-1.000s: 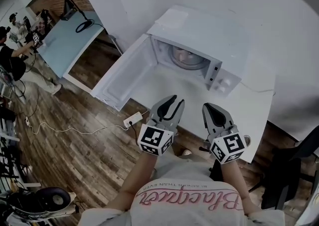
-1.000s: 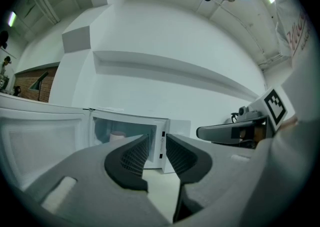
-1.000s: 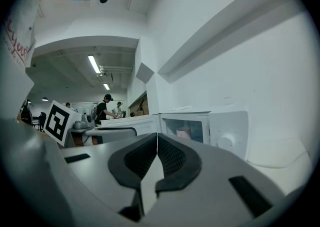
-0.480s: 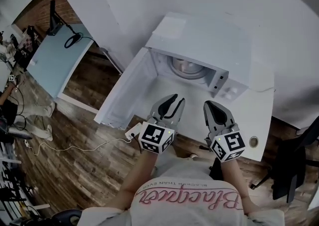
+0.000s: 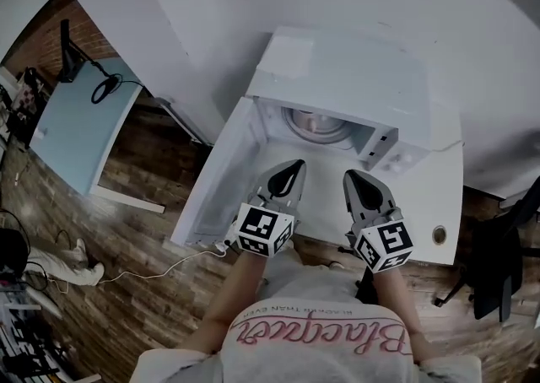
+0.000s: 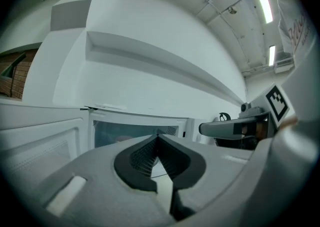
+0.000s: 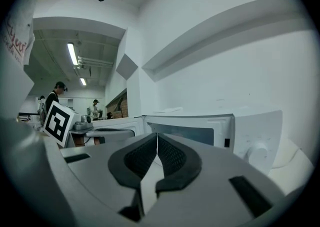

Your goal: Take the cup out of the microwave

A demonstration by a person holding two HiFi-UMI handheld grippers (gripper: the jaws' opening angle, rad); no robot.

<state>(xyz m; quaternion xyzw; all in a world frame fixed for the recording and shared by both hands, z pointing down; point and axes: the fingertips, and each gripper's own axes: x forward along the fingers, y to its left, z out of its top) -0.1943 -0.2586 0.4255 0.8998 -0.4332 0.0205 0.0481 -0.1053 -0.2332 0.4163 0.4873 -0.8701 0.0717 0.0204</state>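
Note:
A white microwave stands on a white table with its door swung open to the left. Inside, on the round turntable, a pale cup shows dimly; the left gripper view gives only a pinkish shape in the cavity. My left gripper points level at the opening, short of the cavity. Its jaws have just been closing and now meet with nothing between them. My right gripper is beside it, facing the control panel, shut and empty.
The open door blocks the left side of the cavity. A knob and buttons sit on the microwave's right. A pale blue table stands far left, a power strip with cable lies on the wood floor, and a black chair is at right.
Both grippers have moved forward towards the open microwave. The left jaws, spread apart a second ago, have come together with nothing in them. The right jaws stay shut.

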